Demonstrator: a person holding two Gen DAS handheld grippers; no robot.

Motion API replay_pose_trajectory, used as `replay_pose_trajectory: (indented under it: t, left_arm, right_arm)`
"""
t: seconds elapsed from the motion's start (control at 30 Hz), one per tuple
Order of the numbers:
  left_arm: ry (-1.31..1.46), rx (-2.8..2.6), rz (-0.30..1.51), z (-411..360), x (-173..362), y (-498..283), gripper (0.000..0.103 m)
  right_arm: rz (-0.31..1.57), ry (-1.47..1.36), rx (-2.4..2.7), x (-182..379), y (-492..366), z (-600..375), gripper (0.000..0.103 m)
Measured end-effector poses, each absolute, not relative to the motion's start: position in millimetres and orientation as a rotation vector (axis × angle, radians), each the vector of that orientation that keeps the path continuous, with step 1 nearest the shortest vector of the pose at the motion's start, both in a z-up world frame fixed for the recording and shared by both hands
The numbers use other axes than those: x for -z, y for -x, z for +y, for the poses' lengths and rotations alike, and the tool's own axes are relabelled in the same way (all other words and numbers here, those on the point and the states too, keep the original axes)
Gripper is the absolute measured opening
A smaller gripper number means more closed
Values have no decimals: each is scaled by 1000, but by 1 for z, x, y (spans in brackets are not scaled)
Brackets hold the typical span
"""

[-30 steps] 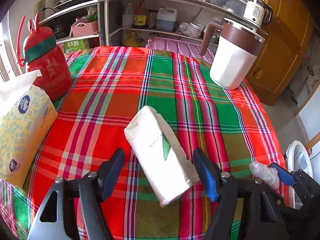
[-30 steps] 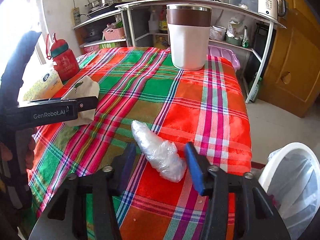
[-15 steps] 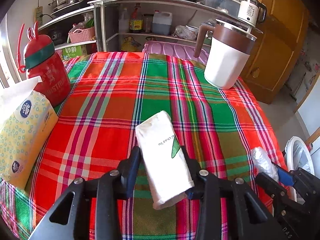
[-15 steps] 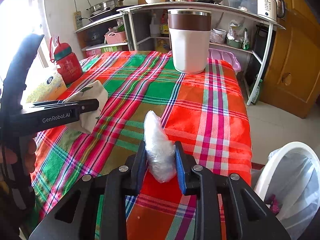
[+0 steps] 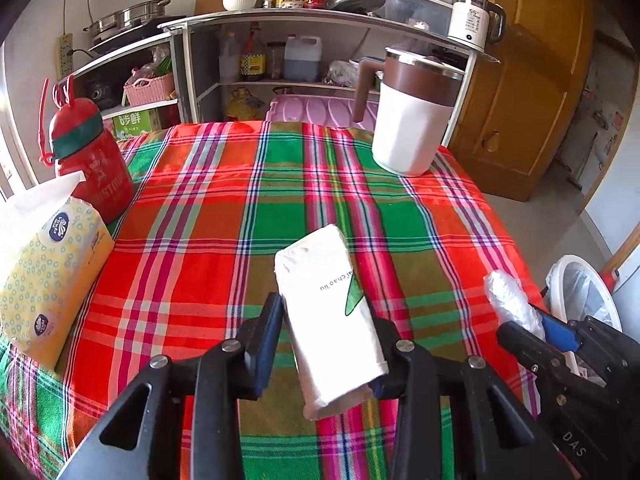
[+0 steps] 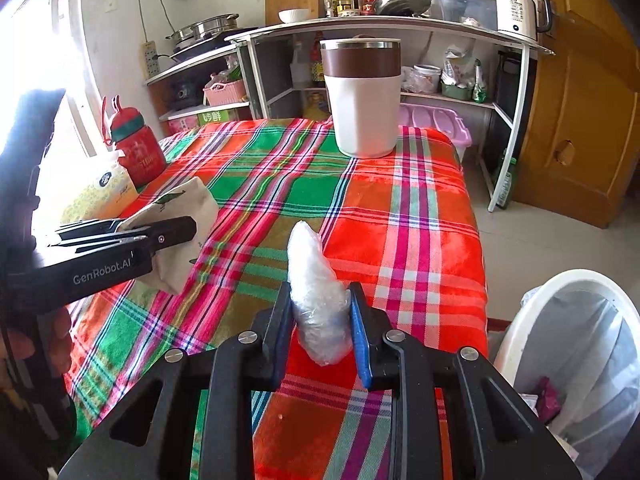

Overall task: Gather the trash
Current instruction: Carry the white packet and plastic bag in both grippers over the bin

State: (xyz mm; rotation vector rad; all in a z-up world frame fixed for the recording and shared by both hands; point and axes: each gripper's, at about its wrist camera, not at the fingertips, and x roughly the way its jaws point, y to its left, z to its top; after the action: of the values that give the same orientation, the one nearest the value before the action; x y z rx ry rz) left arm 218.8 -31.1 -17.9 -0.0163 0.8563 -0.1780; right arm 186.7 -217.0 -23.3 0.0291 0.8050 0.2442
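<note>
Left wrist view: left gripper (image 5: 330,344) clamped on white paper packet (image 5: 330,308), pads pressing both long sides; jaws just closed onto it. Packet projects forward past fingertips, over plaid tablecloth (image 5: 224,216). Right of tool: right gripper (image 5: 536,328) with crumpled clear plastic (image 5: 506,296); white trash bin (image 5: 580,292) beyond it.

Right wrist view: right gripper (image 6: 322,316) pinching clear plastic wad (image 6: 316,292) between pads, jaws just closed; wad sticks up ahead of fingertips. Bin (image 6: 576,344) at lower right of tool, off table edge. Left gripper (image 6: 132,240) with packet (image 6: 184,220) at left.
</note>
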Motion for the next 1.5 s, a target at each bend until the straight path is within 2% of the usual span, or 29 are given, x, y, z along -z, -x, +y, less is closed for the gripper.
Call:
replay_pose_trajectory:
  t: [0.8, 1.5]
  left_arm:
    - [-57, 350, 753, -98, -30, -152, 38]
    - [-135, 546, 738, -206, -40, -113, 38]
  right_arm:
    - [703, -114, -143, -14, -125, -267, 27]
    - [671, -184, 41, -25, -64, -360, 27]
